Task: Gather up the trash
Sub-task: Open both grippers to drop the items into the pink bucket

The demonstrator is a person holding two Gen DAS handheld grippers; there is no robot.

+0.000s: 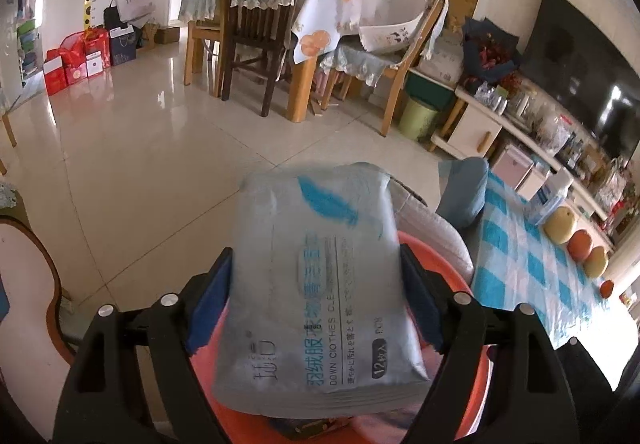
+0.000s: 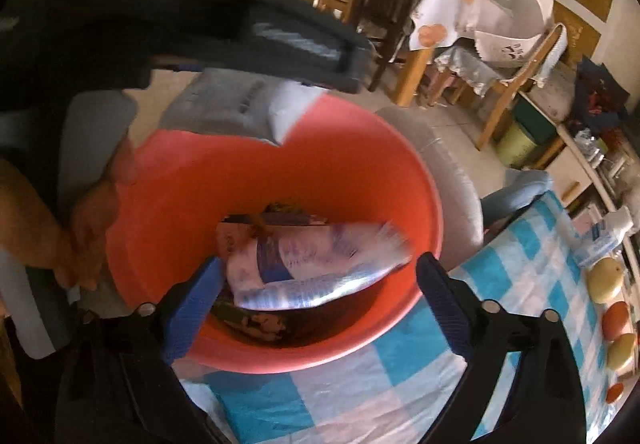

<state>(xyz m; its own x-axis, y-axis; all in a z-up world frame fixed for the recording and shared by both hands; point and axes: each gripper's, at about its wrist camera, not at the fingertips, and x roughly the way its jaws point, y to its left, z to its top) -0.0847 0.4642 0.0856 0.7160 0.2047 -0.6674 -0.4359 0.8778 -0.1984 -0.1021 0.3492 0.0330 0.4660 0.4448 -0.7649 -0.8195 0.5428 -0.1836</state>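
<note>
My left gripper is shut on a pale blue wet-wipes pack and holds it over the orange bucket. In the right wrist view the same pack shows above the bucket's far rim, under the dark left gripper. The orange bucket holds a white and purple wrapper and other wrappers at the bottom. My right gripper is open and empty, just above the bucket's near rim.
A blue and white checked cloth covers the table under the bucket. Fruit lies along its right edge. A grey cushioned seat stands behind the bucket. Dining chairs and a table stand further back on the tiled floor.
</note>
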